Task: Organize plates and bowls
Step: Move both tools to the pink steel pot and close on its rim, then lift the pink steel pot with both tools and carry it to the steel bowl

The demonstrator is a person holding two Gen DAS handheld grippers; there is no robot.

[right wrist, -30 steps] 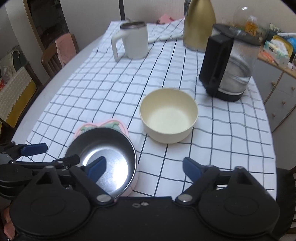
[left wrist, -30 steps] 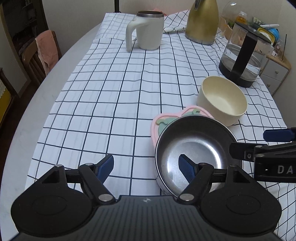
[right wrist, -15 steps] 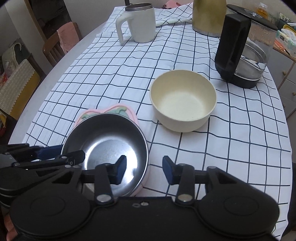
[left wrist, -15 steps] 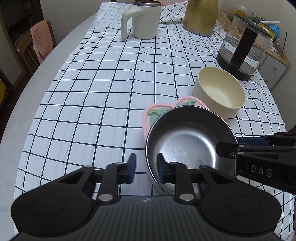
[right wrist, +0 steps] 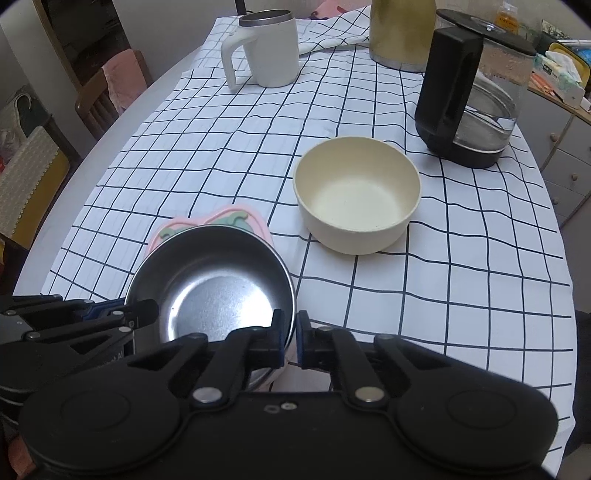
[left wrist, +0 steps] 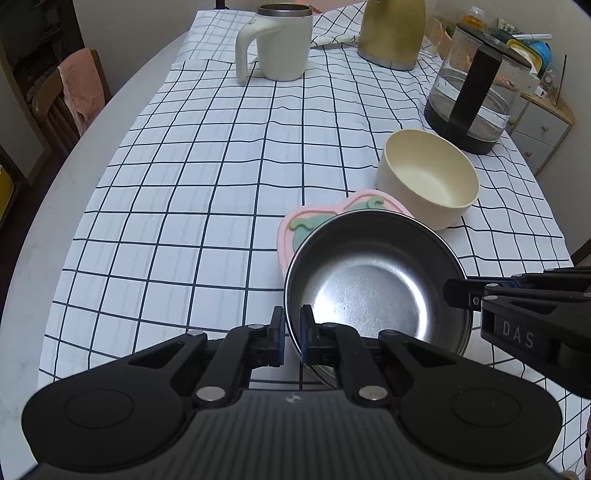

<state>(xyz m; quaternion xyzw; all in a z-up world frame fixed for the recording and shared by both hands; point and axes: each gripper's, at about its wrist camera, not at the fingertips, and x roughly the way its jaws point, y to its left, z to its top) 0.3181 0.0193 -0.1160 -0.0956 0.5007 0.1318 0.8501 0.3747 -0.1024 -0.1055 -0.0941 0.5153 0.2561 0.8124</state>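
A steel bowl (left wrist: 373,280) sits on a pink plate (left wrist: 317,218) with green shapes, near the table's front edge. A cream bowl (left wrist: 428,177) stands just behind it. My left gripper (left wrist: 291,338) is shut on the steel bowl's left rim, one finger inside and one outside. My right gripper (right wrist: 290,339) is shut on the steel bowl's (right wrist: 214,284) right rim in the same way. The cream bowl (right wrist: 356,199) and pink plate (right wrist: 218,221) also show in the right wrist view. Each gripper shows in the other's view at the bowl's opposite side.
A white mug (left wrist: 277,48), a gold kettle (left wrist: 391,33) and a glass kettle with black handle (left wrist: 476,99) stand at the back on the checked cloth (left wrist: 207,177). A chair with a pink towel (left wrist: 74,99) is at the left. Drawers (right wrist: 565,155) stand at the right.
Both grippers were open a second ago. They have moved in and closed on opposite rims of the steel bowl.
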